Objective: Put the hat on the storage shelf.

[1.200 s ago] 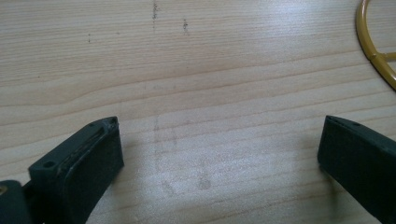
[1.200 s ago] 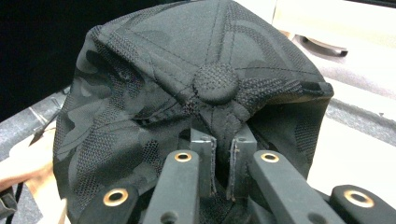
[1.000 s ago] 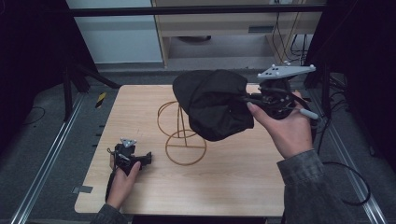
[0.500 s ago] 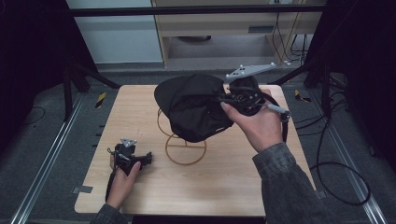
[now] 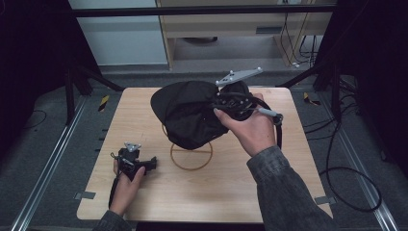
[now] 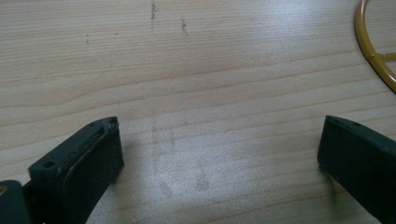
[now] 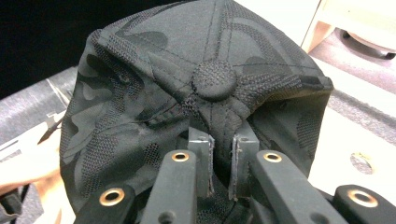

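High view: my right tool (image 5: 222,103) carries the black cap (image 5: 188,113) above the middle of the bench (image 5: 288,178), over the gold wire stand (image 5: 191,155). My left tool (image 5: 150,162) rests on the bench near the left edge, well apart from the cap.

Left gripper view: my left tool (image 6: 219,154) has its jaws spread wide over bare wood; stand ring (image 6: 373,51) at far right.

Right gripper view: my right tool (image 7: 223,144) is pinching the cap's fabric (image 7: 205,93) just below the crown button.
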Demonstrator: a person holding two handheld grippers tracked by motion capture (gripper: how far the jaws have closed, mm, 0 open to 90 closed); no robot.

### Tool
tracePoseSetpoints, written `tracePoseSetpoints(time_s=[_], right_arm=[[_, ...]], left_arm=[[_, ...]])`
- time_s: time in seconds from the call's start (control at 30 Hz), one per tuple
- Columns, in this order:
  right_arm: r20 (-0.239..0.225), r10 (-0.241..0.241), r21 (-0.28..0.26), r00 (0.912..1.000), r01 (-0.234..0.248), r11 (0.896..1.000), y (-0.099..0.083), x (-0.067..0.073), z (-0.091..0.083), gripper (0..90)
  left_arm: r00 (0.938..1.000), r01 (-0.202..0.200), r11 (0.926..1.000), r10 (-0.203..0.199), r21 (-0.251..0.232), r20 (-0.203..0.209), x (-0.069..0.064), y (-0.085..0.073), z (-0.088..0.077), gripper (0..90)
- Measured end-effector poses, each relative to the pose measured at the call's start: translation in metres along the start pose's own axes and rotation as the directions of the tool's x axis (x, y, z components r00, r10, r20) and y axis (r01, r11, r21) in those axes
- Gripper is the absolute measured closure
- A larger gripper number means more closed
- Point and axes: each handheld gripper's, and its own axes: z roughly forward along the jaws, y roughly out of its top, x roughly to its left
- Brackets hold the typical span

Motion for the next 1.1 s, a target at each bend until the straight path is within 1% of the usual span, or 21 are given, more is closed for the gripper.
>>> tracePoseSetpoints(time_s=[0.17,0.23,0.4,0.53,0.87,1.1], right_arm=[[0.014,-0.016,0.016,0.9998,0.015,1.000,-0.002,0.004,0.010,82.3],[0.013,-0.013,0.022,0.9998,0.013,1.000,-0.004,0.006,0.013,82.2],[0.014,-0.025,0.044,0.9996,0.024,0.999,-0.007,0.011,0.024,81.6],[0.015,-0.027,0.048,0.9995,0.026,0.999,-0.011,0.013,0.031,81.2],[0.018,-0.019,0.054,0.9997,0.018,0.998,-0.018,0.012,0.044,80.4],[0.017,-0.012,0.058,0.9998,0.011,0.998,-0.020,0.011,0.048,80.1]], left_arm=[[1.0000,0.000,1.0000,0.000,-0.001,0.002,0.000,0.000,0.000,0.0],[1.0000,0.000,1.0000,0.000,-0.001,0.002,0.000,0.000,0.000,0.0],[1.0000,0.000,1.0000,0.000,-0.001,0.002,0.000,0.000,0.000,0.0],[1.0000,-0.001,1.0000,0.001,-0.001,0.003,0.000,0.000,0.000,0.0],[1.0000,-0.002,1.0000,0.002,-0.001,0.002,0.000,0.000,0.000,0.0],[1.0000,-0.001,1.0000,0.001,-0.001,0.003,0.000,0.000,0.000,0.0]])
